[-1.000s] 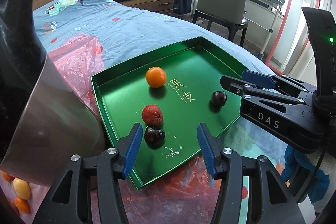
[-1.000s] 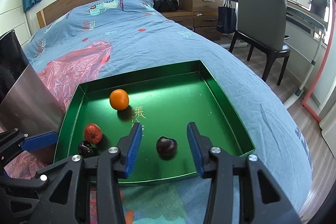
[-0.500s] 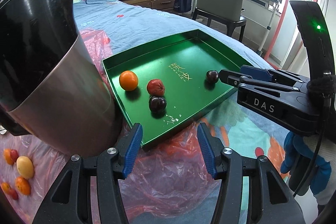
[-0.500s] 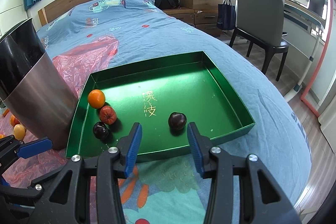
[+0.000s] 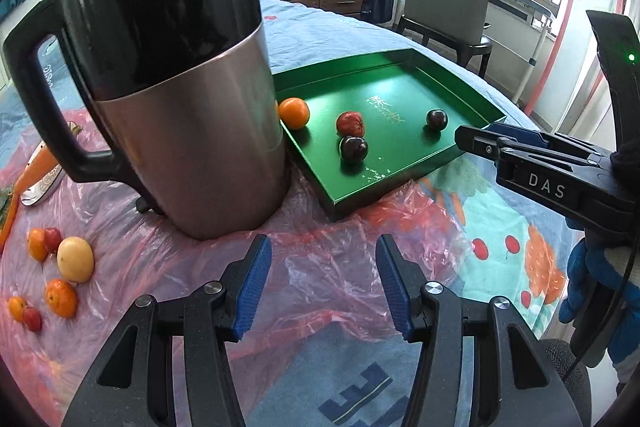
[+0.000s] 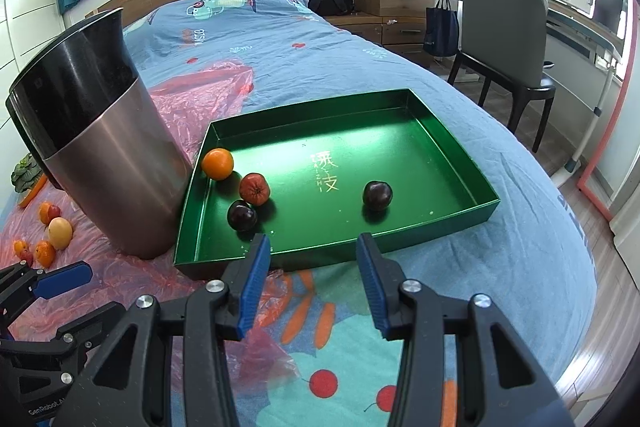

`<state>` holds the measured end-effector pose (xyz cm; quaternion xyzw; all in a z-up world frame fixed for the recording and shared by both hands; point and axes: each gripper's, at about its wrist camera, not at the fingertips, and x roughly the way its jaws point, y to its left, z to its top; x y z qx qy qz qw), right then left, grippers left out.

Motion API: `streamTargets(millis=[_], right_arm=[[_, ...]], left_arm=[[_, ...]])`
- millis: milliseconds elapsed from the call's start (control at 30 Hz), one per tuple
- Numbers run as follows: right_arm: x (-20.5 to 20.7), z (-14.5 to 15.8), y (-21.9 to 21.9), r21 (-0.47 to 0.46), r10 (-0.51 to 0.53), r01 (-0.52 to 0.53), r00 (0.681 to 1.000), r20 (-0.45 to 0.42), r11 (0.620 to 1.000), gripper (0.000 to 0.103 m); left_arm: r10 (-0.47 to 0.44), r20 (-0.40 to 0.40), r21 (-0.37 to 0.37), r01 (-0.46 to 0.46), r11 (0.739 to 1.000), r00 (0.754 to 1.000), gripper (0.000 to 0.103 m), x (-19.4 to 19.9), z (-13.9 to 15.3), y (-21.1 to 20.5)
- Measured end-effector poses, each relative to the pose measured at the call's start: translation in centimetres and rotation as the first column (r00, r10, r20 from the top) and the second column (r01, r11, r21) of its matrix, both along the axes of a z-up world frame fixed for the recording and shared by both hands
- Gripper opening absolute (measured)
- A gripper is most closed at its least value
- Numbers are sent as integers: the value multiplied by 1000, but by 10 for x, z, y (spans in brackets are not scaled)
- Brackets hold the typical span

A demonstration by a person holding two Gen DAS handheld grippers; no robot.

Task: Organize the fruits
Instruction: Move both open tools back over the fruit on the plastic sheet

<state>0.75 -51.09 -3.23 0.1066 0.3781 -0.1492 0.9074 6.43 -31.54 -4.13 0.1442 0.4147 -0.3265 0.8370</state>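
Gold characters with small Latin letters beneath, seemingly "ZIZHI", are printed on the floor of the green tray [image 6: 448,147], and "DAS" stands in white on the side of the right tool [image 5: 476,141] as the left camera sees it; "GenRobot" shows in part on the left tool's body at the lower left of the right view. The tray lies on the bed [image 6: 280,39], on a blue cartoon-print cover, and holds four fruits: an orange [image 6: 217,164] at its left wall, a wrinkled red fruit [image 6: 254,188] touching a dark plum [image 6: 241,215], and a second dark plum [image 6: 377,195] well apart to the right. More small fruits [image 5: 60,275], orange, red and pale yellow, lie loose on pink plastic sheet [image 5: 320,267] left of a steel-and-black kettle [image 5: 172,99] that stands just beside the tray. The left tool [image 5: 323,281] is spread and empty over the plastic; the right tool [image 6: 312,277] is spread too, empty, short of the tray's near wall.
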Motion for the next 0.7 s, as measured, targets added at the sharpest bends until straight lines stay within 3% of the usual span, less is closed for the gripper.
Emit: streamTargets(millis=[700], right_arm=[[-37,24,78,-9,110,-110,994,28,994,79]], left_arm=[[110,58,-4,-110,994,992,48,-41,22,77]])
